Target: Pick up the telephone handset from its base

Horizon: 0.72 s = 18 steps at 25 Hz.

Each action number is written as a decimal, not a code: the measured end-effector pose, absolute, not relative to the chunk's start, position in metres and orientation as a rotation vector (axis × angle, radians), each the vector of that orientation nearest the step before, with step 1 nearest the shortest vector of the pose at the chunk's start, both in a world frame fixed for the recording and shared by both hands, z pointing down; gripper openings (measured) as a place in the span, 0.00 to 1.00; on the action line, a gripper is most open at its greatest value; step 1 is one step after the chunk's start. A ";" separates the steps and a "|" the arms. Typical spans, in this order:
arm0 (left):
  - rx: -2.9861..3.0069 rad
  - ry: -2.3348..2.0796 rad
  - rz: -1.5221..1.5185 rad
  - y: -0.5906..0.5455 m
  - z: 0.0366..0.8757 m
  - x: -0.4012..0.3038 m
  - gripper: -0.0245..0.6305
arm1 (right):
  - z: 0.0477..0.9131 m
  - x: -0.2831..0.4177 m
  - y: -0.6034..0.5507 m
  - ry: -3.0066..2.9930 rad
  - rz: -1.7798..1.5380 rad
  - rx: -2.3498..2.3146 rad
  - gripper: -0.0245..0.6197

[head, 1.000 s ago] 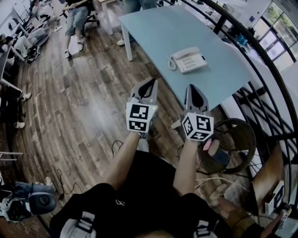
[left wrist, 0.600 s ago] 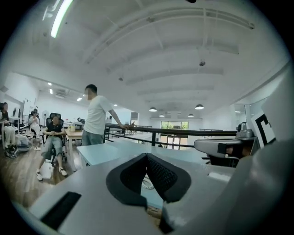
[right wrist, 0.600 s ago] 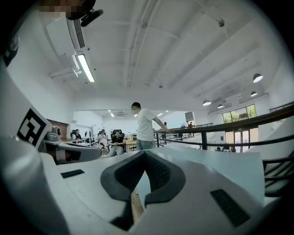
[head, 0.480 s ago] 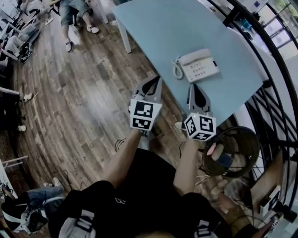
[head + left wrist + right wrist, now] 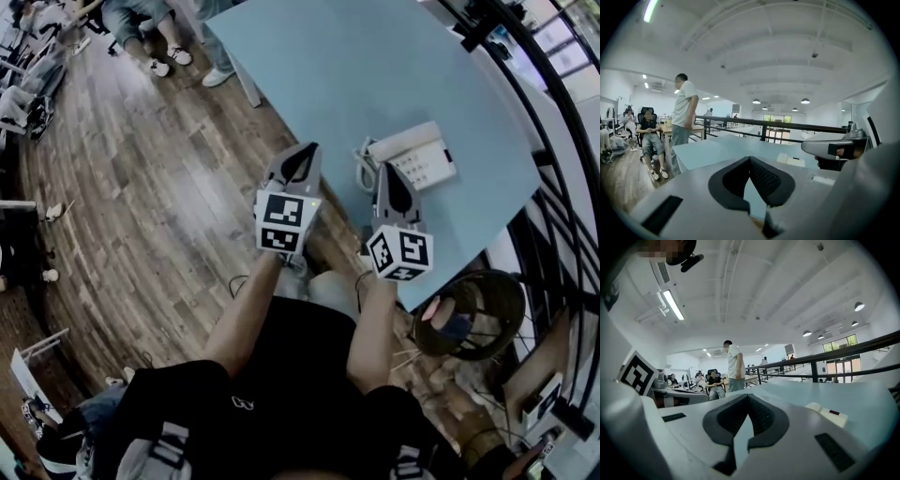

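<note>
Head view: I see left gripper and right gripper side by side over near edge of blue table. Handset sits on base, just past right gripper's tip, ahead-right of left gripper. Only gripper views show jaws: both clenched, nothing between. Right gripper view adds standing person far ahead.
</note>
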State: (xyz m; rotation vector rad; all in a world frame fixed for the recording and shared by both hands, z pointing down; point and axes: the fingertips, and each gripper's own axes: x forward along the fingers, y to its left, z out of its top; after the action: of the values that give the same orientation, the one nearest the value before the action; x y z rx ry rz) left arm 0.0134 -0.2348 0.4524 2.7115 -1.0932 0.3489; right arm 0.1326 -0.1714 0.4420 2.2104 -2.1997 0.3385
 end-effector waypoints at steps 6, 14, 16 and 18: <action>2.698 -0.990 0.382 -0.236 0.477 0.057 0.04 | 0.470 0.188 -0.165 -2.077 0.453 2.293 0.03; 2.639 -0.918 0.472 -0.216 0.520 0.095 0.04 | 0.526 0.223 -0.167 -2.091 0.772 2.234 0.03; 2.624 -0.913 0.490 -0.215 0.530 0.101 0.04 | 0.540 0.233 -0.173 -2.079 0.822 2.222 0.03; 2.611 -0.909 0.504 -0.214 0.539 0.105 0.04 | 0.551 0.242 -0.180 -2.068 0.854 2.202 0.06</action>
State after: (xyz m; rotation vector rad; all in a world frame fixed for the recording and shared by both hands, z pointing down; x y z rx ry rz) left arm 0.1049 -0.2142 0.5391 2.6113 -0.9090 0.5041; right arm 0.2416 -0.1802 0.5506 2.2025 -2.0682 0.8543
